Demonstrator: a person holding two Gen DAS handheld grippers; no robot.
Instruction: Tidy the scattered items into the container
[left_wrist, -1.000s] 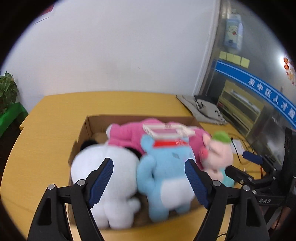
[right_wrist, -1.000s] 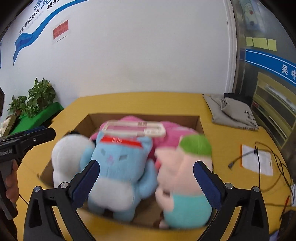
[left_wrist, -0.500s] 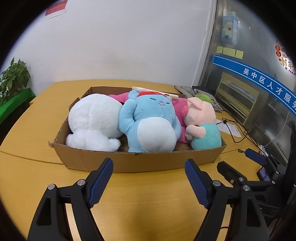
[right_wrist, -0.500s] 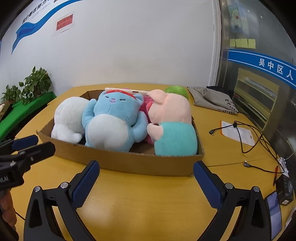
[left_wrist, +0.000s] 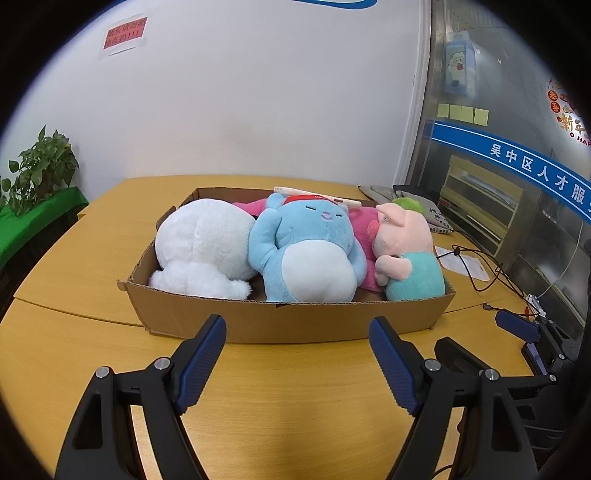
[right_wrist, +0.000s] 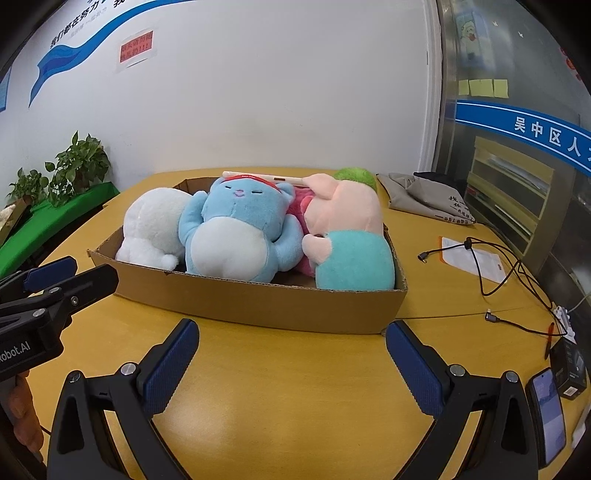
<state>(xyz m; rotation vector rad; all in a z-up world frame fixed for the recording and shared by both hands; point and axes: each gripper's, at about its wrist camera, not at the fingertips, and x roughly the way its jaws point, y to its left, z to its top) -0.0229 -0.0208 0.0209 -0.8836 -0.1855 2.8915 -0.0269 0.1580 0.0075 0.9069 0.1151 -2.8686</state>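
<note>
Office corner with a plain white wall (left_wrist: 258, 92) behind a yellow wooden table (left_wrist: 295, 406).

A red paper notice (left_wrist: 125, 34) is taped high on the wall, and a blue wave-shaped painted stripe (right_wrist: 74, 51) runs beside it. To the left, leafy green potted plants (right_wrist: 79, 162) stand on a green-covered ledge (left_wrist: 37, 210). To the right is a glass partition (left_wrist: 498, 92) with yellow sticky notes (left_wrist: 463, 113), a blue band of white Chinese characters (left_wrist: 535, 166) and a cartoon poster (left_wrist: 458, 62). Light is even.

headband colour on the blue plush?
Red headband on the blue plush toy; clearest in left wrist view.
</note>
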